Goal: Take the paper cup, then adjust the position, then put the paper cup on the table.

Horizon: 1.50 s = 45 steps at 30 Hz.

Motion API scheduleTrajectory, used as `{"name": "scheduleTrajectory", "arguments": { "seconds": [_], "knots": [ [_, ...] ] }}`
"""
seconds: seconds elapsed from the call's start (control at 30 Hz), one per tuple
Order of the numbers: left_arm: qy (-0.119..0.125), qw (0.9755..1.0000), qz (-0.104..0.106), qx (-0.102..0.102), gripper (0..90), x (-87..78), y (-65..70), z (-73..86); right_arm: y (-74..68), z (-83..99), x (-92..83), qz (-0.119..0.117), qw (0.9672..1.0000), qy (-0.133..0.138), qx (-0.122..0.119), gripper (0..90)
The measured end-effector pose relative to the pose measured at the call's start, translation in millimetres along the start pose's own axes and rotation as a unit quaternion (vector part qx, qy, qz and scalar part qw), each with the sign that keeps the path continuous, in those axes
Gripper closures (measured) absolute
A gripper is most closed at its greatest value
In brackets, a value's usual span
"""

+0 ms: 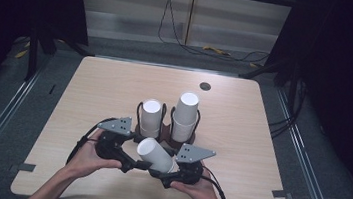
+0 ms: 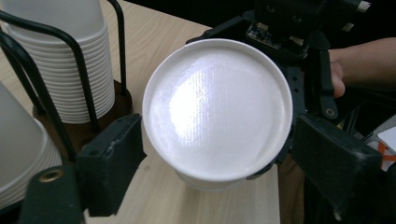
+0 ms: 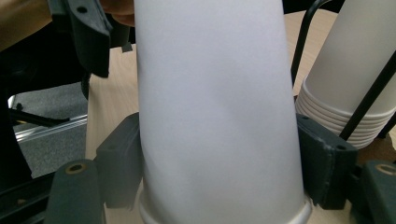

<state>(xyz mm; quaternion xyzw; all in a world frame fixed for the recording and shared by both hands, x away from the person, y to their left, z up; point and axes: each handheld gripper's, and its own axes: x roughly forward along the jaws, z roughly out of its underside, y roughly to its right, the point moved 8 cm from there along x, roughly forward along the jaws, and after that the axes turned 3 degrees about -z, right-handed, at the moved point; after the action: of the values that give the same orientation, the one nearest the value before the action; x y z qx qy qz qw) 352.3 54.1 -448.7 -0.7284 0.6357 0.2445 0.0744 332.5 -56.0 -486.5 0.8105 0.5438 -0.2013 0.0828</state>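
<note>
A single white paper cup (image 1: 155, 153) lies on its side in the air above the table's near middle, between my two grippers. My right gripper (image 1: 169, 171) is shut on it near the rim; in the right gripper view both jaws press on the cup (image 3: 215, 93) walls, and the right gripper (image 3: 219, 163) points along its length. My left gripper (image 1: 135, 160) stands open at the cup's closed end. In the left gripper view the cup (image 2: 217, 107) shows its round bottom, with the left gripper (image 2: 215, 154) jaws beside it and not pinching.
Two stacks of white cups (image 1: 151, 116) (image 1: 186, 113) stand upside down in dark wire holders just behind the grippers, seen close in the gripper views (image 2: 70, 70) (image 3: 350, 84). The wooden table (image 1: 89, 99) has a round grommet (image 1: 205, 86) at the back.
</note>
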Motion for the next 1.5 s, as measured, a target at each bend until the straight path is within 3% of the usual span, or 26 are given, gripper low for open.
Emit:
{"name": "scheduleTrajectory", "arguments": {
  "seconds": [0.17, 0.3, 0.4, 0.57, 0.63, 0.77, 1.0, 1.23, 1.37, 1.4, 1.5],
  "knots": [
    [0.005, 1.0, -0.009, 0.002, 16.8, -2.4, -2.8, 0.4, 2.4, 1.0, -0.6, 0.001, 0.9999, -0.01, 0.006, 26.3],
    [-0.005, 0.9993, -0.025, 0.028, 23.2, -3.5, -5.3, 1.4, 4.2, 3.3, -2.6, 0.0, 0.9997, -0.021, 0.012, 26.3],
    [-0.001, 0.9994, -0.016, 0.03, 23.7, -2.9, -4.8, 0.0, 5.7, 4.3, -4.2, 0.004, 0.9995, -0.027, 0.014, 26.3],
    [-0.003, 0.9986, -0.025, 0.046, 22.3, -2.7, -7.2, 0.2, 8.1, 6.0, -6.3, 0.008, 0.9993, -0.032, 0.017, 26.3],
    [0.008, 0.998, -0.036, 0.052, 22.0, -3.8, -9.5, -1.5, 9.2, 7.4, -8.6, 0.013, 0.9991, -0.039, 0.015, 26.3],
    [0.012, 0.9989, -0.02, 0.042, 22.7, -3.9, -7.7, -2.3, 9.8, 9.6, -10.8, 0.015, 0.9985, -0.049, 0.019, 26.4],
    [-0.01, 0.9988, -0.016, 0.044, 21.4, -2.5, -8.3, -0.1, 11.7, 13.9, -11.1, 0.008, 0.9959, -0.087, 0.022, 26.7],
    [-0.024, 0.9987, -0.009, 0.044, 21.1, -3.8, -7.1, 0.7, 11.0, 13.6, -11.4, -0.002, 0.9938, -0.109, 0.022, 26.8],
    [-0.029, 0.9986, -0.005, 0.044, 27.2, -1.8, -6.9, 1.9, 10.3, 13.9, -10.8, -0.004, 0.9919, -0.126, 0.014, 26.8],
    [-0.028, 0.9988, 0.006, 0.04, 28.2, -0.5, -6.1, 1.9, 9.4, 13.5, -10.6, -0.008, 0.9906, -0.137, 0.01, 26.9],
    [-0.037, 0.9983, 0.001, 0.044, 24.0, 1.7, -5.9, 3.8, 9.7, 13.8, -9.6, -0.011, 0.9881, -0.154, 0.003, 26.8]
  ]
}}
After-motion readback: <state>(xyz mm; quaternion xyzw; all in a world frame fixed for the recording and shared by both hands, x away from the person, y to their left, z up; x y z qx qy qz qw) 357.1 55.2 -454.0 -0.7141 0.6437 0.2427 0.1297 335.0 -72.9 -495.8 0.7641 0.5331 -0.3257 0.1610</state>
